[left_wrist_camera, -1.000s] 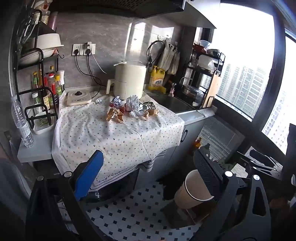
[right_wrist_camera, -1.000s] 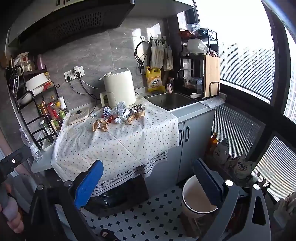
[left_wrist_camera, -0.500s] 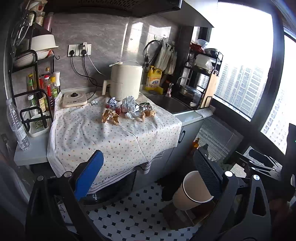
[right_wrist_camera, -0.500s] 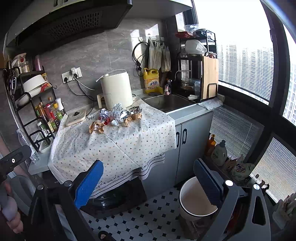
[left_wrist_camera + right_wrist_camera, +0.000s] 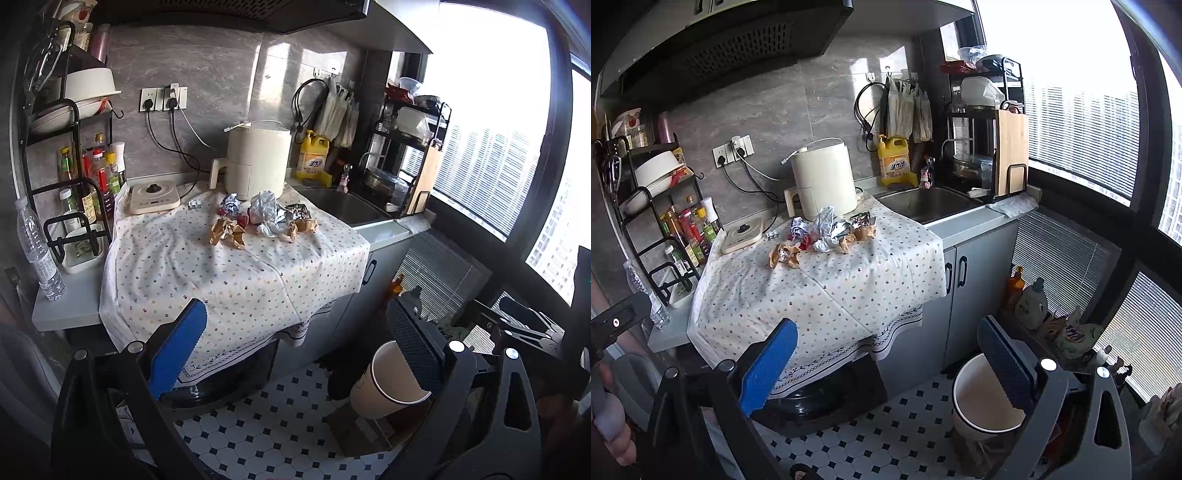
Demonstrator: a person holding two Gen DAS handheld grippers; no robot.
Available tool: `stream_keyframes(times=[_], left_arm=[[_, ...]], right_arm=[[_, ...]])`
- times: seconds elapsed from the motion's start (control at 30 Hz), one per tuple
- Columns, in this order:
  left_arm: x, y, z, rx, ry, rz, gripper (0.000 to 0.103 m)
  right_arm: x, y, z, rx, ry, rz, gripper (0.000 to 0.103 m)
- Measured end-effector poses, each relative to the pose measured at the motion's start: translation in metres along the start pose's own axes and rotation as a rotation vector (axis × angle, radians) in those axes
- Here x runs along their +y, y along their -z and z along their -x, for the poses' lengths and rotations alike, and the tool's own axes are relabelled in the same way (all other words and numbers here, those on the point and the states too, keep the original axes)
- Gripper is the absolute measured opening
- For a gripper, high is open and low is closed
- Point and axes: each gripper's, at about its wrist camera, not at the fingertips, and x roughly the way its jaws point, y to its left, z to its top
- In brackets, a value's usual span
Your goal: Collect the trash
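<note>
**Desk:** What changed in the last second?

**Photographer:** Both views have pulled back slightly; the counter sits farther off. Nothing collected yet. The left gripper (image 5: 295, 347) and right gripper (image 5: 886, 354) are both spread wide, holding nothing.

**Desk:** Where's the trash?

**Photographer:** The crumpled wrappers (image 5: 264, 219) lie heaped on the dotted cloth (image 5: 229, 273), at 12 o'clock, just in front of the cream appliance (image 5: 256, 164). The bin (image 5: 988, 400) stands on the floor at 5 o'clock.

**Desk:** Obstacles?

**Photographer:** The bottle rack (image 5: 79, 192) at 9 o'clock and the sink (image 5: 929, 203) at 1 o'clock flank the heap; the approach looks clear.
</note>
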Motion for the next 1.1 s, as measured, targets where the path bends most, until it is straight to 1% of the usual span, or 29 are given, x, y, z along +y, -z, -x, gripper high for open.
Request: stream_keyframes(times=[0.37, 0.7, 1.1], left_arm=[[0.011, 0.003, 0.008, -0.008, -0.006, 0.022, 0.097], [0.012, 0.002, 0.012, -0.012, -0.006, 0.024, 0.097], [0.016, 0.005, 0.025, -0.030, -0.016, 0.021, 0.097]], right_arm=[[0.013, 0.003, 0.000, 0.001, 0.000, 0.016, 0.096], [0.009, 0.007, 0.008, -0.014, 0.003, -0.015, 0.096], [0.009, 0.008, 0.014, -0.018, 0.000, -0.006, 0.096]])
